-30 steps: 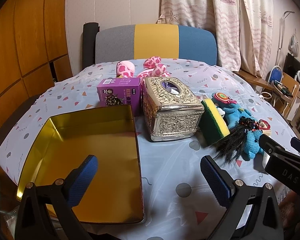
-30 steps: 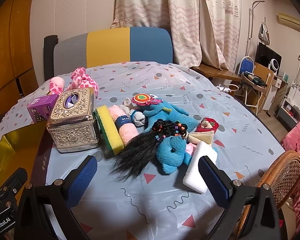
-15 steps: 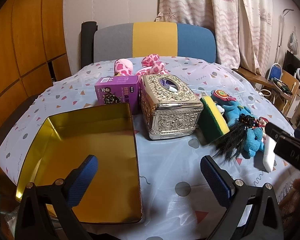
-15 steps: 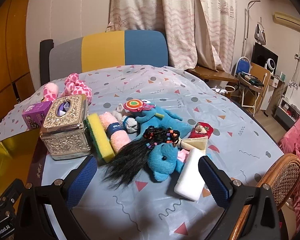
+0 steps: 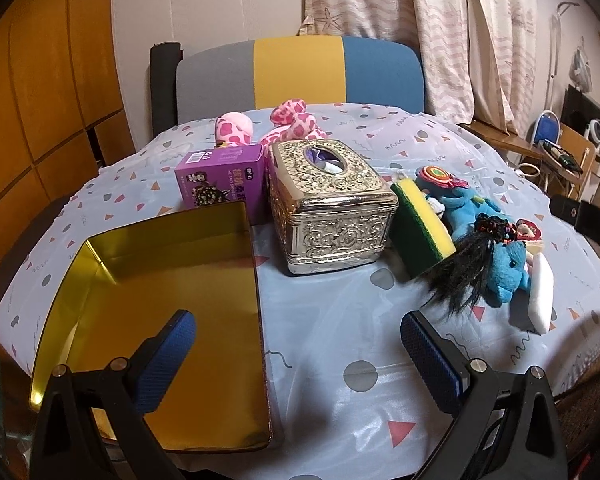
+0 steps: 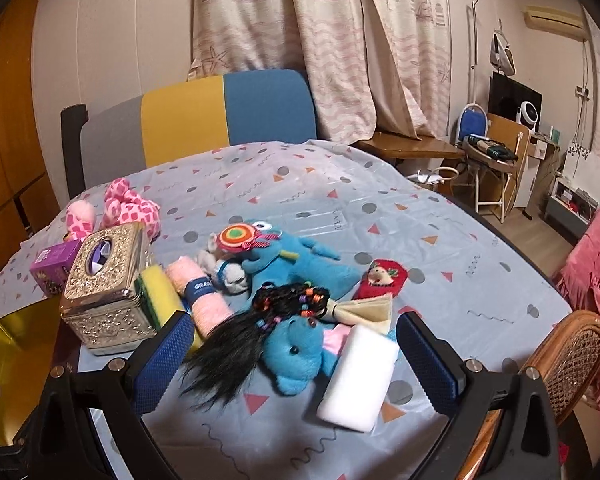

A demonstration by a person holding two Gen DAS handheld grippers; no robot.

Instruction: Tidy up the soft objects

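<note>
above the small blue plush (image 6: 296, 354), both grippers' jaws gape wide, empty.

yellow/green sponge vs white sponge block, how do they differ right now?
Colour: the yellow/green sponge has two layers, yellow on dark green; the white sponge block is plain white throughout.
Pose: the yellow/green sponge stands on edge against the silver tissue box; the white sponge block lies flat.
Place: the white sponge block sits nearer the right gripper, beside the small blue plush.
Shared: both are rectangular slabs on the table, ungrasped.
</note>
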